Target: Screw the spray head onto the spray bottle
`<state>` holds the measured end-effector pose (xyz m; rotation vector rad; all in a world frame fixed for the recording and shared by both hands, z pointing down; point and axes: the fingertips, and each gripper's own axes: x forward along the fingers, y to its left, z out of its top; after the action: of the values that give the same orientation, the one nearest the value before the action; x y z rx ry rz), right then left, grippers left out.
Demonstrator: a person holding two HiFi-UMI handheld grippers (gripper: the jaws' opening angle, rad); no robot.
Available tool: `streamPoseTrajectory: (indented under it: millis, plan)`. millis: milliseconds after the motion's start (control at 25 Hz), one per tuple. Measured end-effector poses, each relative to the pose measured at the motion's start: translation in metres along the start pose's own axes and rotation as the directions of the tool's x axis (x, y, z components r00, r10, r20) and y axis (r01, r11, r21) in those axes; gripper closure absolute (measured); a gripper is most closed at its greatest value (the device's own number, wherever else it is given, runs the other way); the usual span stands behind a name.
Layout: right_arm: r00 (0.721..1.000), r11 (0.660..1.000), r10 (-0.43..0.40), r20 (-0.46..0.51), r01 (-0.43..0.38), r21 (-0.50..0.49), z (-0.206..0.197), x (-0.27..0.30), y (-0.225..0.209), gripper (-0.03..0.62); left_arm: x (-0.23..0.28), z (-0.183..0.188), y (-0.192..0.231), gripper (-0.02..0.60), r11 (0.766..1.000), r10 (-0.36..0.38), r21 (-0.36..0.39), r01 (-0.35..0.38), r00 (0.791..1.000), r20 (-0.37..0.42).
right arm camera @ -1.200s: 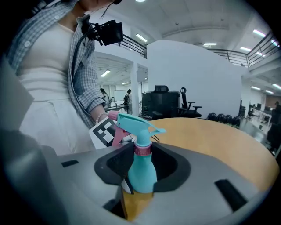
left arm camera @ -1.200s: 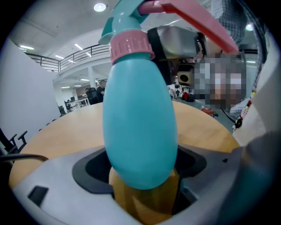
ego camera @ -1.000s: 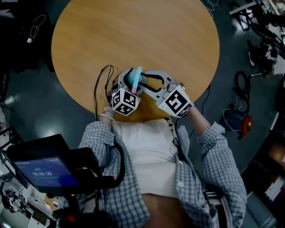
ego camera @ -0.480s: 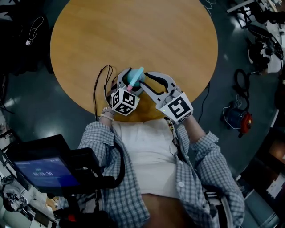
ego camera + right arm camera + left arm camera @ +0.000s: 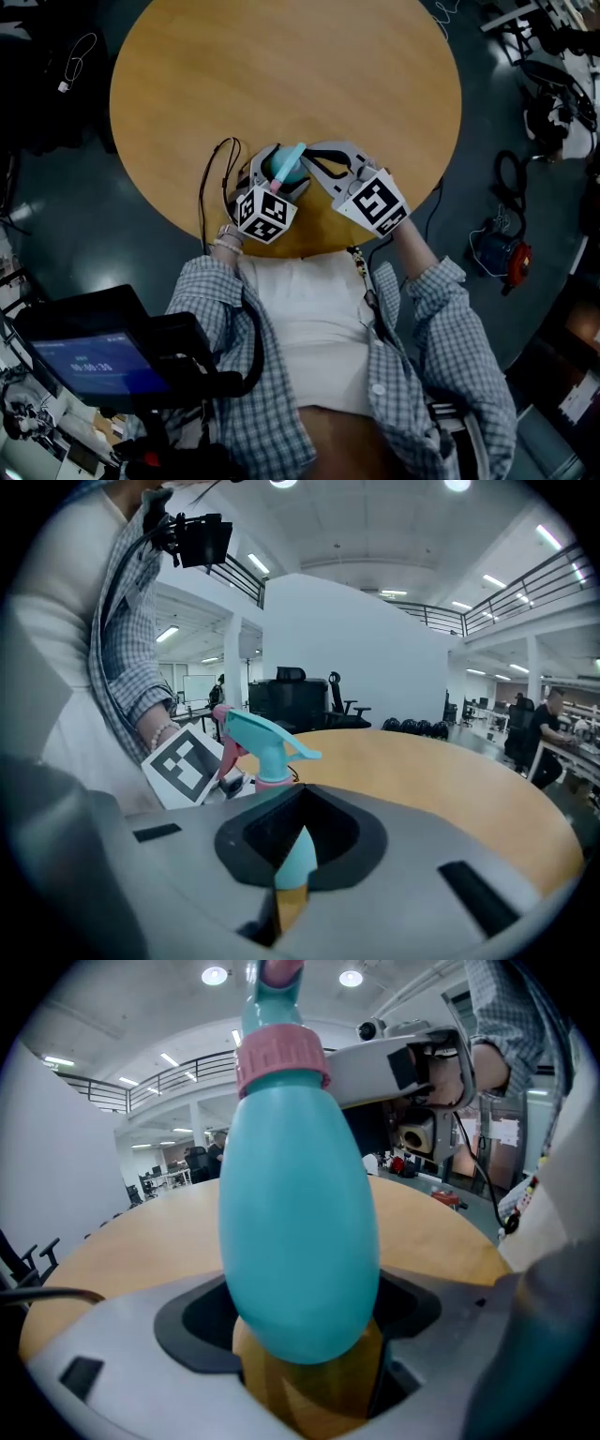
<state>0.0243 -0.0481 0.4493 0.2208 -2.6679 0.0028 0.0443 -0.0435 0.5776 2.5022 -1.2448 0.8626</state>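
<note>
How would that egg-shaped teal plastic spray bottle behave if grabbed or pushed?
The teal plastic spray bottle looks smooth and egg-shaped, so it may slip or twist in the left gripper, whose jaws clamp its rounded belly. Its lower end looks rounded, so it would probably tip or roll if nudged. Being opaque, its weight cannot be judged.

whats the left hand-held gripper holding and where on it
The teal spray bottle, clamped by the left hand-held gripper around its rounded lower body, well below the pink collar.

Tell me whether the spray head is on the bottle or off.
On: the spray head sits atop the bottle, its pink collar around the neck. Tightness cannot be told.
</note>
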Motion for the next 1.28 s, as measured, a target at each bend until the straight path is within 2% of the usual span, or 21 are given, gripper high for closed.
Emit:
streamPoseTrajectory:
  millis: [200, 280, 400, 560, 680, 840, 960, 1160, 1280]
  plan:
    - [0.997, 0.997, 0.076, -0.022, -0.077, -0.031, -0.008, -0.008, 0.03, 0.602, -0.002, -0.002, 0.001, 0.163, 1.0, 0.001, 0.001, -0.001, 1.0, 0.0]
    - [0.996, 0.996, 0.079, -0.032, -0.081, -0.048, -0.009, -0.009, 0.033, 0.602, -0.003, -0.001, 0.001, 0.163, 1.0, 0.002, 0.001, -0.002, 1.0, 0.001]
    - [0.999, 0.998, 0.034, -0.028, -0.035, -0.046, -0.006, -0.007, 0.011, 0.602, -0.003, -0.001, 0.001, 0.163, 1.0, 0.002, 0.0, -0.002, 1.0, 0.001]
    - [0.997, 0.996, 0.076, -0.011, -0.076, -0.039, 0.004, 0.006, -0.017, 0.602, -0.003, -0.002, 0.001, 0.163, 1.0, 0.003, -0.002, -0.003, 1.0, -0.002]
    - [0.998, 0.993, 0.062, -0.01, -0.062, -0.104, 0.022, 0.011, -0.039, 0.602, -0.002, -0.001, 0.0, 0.163, 1.0, 0.001, 0.001, -0.001, 1.0, 0.0]
    - [0.984, 0.97, 0.176, -0.022, -0.178, -0.164, 0.042, 0.016, -0.027, 0.602, -0.002, -0.002, -0.001, 0.163, 1.0, 0.002, -0.001, -0.002, 1.0, -0.002]
    - [0.976, 0.959, 0.211, -0.056, -0.217, -0.18, 0.038, 0.009, -0.02, 0.602, -0.001, -0.001, -0.001, 0.163, 1.0, 0.002, 0.001, -0.002, 1.0, -0.002]
    - [0.961, 0.947, 0.268, -0.074, -0.277, -0.161, 0.026, -0.011, -0.011, 0.602, -0.003, -0.002, -0.001, 0.163, 1.0, 0.004, 0.0, -0.004, 1.0, -0.001]
    - [0.932, 0.928, 0.344, -0.117, -0.356, -0.111, 0.009, -0.019, 0.001, 0.599, -0.004, -0.002, -0.001, 0.163, 1.0, 0.002, -0.001, -0.002, 1.0, -0.001]
